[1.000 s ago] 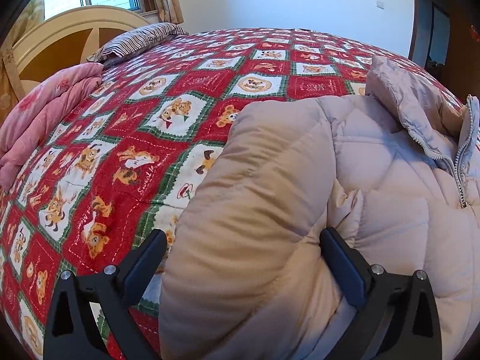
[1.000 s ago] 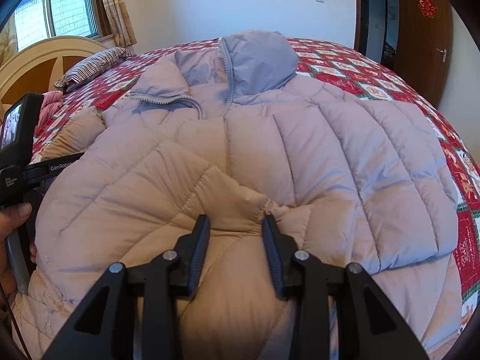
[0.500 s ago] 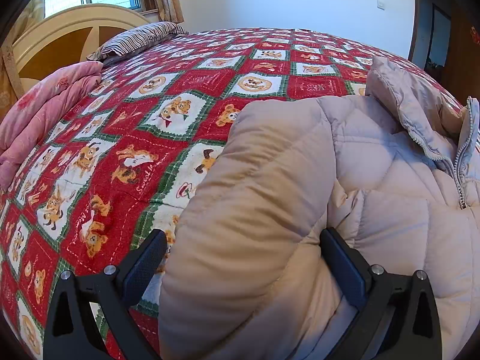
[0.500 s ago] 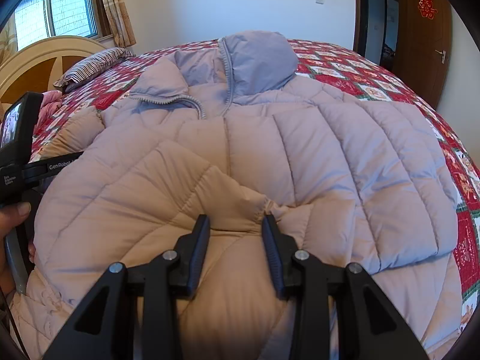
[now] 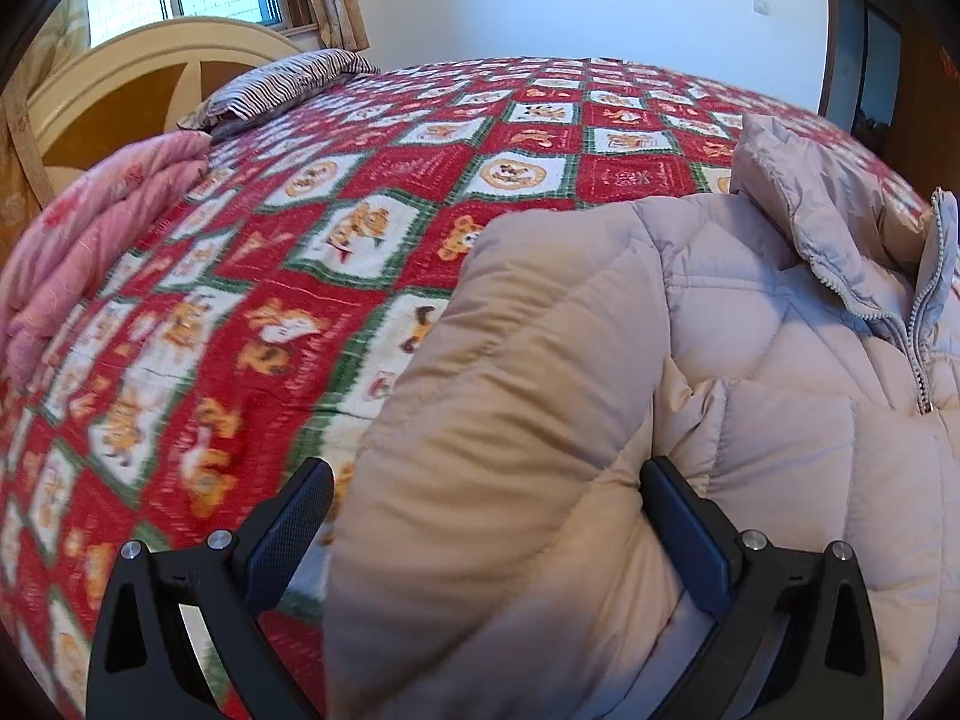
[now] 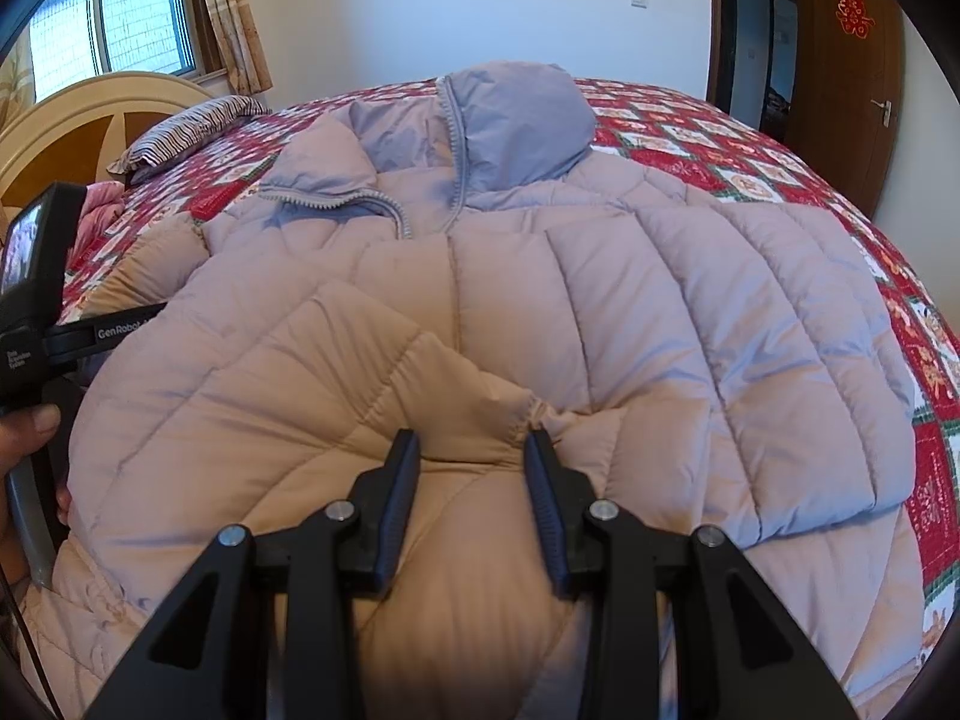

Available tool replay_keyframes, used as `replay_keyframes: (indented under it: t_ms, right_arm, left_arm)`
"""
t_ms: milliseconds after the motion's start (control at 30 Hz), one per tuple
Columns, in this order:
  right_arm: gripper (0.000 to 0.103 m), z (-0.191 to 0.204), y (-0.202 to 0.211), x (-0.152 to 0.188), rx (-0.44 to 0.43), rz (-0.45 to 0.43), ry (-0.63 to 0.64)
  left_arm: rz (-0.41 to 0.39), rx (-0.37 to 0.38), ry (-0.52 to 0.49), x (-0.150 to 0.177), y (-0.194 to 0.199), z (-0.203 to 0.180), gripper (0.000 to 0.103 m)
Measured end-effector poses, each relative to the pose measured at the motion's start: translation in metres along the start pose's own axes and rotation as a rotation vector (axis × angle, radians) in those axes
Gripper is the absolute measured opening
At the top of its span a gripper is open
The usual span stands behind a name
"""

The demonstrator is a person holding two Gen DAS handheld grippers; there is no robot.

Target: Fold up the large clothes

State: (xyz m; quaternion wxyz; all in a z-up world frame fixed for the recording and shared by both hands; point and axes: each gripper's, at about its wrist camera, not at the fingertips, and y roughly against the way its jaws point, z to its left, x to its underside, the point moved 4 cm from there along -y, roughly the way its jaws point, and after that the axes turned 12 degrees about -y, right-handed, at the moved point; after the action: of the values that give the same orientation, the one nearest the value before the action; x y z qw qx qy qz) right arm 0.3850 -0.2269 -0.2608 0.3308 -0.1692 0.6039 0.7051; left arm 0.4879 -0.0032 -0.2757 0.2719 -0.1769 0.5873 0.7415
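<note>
puffy quilted jacket on patchwork bedspread

Both wrist views look closely across the jacket.

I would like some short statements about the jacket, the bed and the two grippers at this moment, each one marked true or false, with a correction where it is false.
1. The puffer jacket lies on a red patterned bedspread. True.
2. The jacket's zipper is closed up to the collar. False: near the collar it is open, and the collar flaps lie apart.
3. The left gripper has a thick roll of jacket between its widely spread fingers. True.
4. The right gripper hangs over bare bedspread. False: jacket fabric bunches between its fingers.
5. A striped pillow lies near the headboard. True.
</note>
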Motion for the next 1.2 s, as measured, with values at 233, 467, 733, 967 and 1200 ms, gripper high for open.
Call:
replay_keyframes:
  t_ms: [233, 467, 733, 967, 1200]
  right_arm:
    - [0.068, 0.002, 0.012, -0.015, -0.085, 0.095, 0.038]
    - [0.088, -0.002, 0.035, -0.091, -0.121, 0.002, -0.002]
    - [0.093, -0.026, 0.002, -0.201, -0.038, -0.069, -0.142]
    - [0.094, -0.011, -0.076, -0.238, 0.021, 0.106, -0.071]
    - [0.023, -0.026, -0.079, -0.2, 0.115, 0.204, 0.149]
  left_arm:
    - [-0.134, 0.082, -0.031, -0.039, 0.073, 0.003, 0.102]
    - [-0.171, 0.126, -0.102, -0.11, 0.064, -0.022, 0.102]
    - [-0.13, 0.142, -0.101, -0.175, 0.007, -0.051, 0.102]
    - [-0.065, 0.171, -0.18, -0.185, -0.04, -0.092, 0.089]
    - [-0.109, 0.278, -0.272, -0.168, -0.028, -0.094, 0.007]
